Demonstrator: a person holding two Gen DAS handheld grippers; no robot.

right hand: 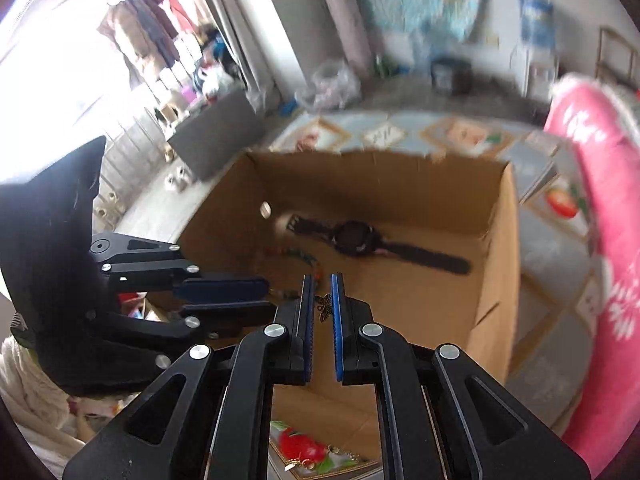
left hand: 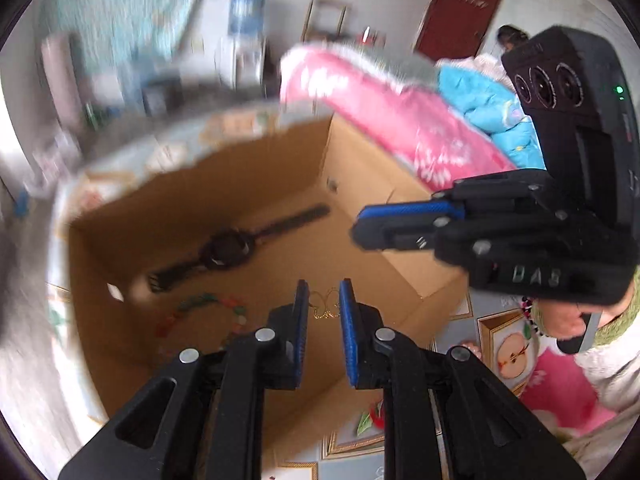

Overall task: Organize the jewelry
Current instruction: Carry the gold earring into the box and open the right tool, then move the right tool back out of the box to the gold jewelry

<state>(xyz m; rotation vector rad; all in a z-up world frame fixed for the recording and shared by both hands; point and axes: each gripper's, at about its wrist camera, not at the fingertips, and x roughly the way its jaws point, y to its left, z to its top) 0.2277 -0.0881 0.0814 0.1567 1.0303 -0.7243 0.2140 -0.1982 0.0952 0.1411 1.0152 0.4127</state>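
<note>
Reading "DAS" lettering [left hand: 536, 276] is possible on the right tongs [left hand: 357, 226] from the left view only. A gold butterfly charm [left hand: 326, 305] is clamped between the left tongs [left hand: 324, 320]. A darker butterfly charm [right hand: 324, 309] is pinched by the right tongs. Beyond both tips, a black watch [left hand: 228, 246] is laid flat in the cardboard box [left hand: 360, 152], with its strap running crosswise.

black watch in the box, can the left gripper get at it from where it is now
Probably yes. The cardboard box is open on top, the black watch lies bare on its floor, and the left gripper hangs above it. Its jaws look nearly shut, though, so they would need to open first.
</note>
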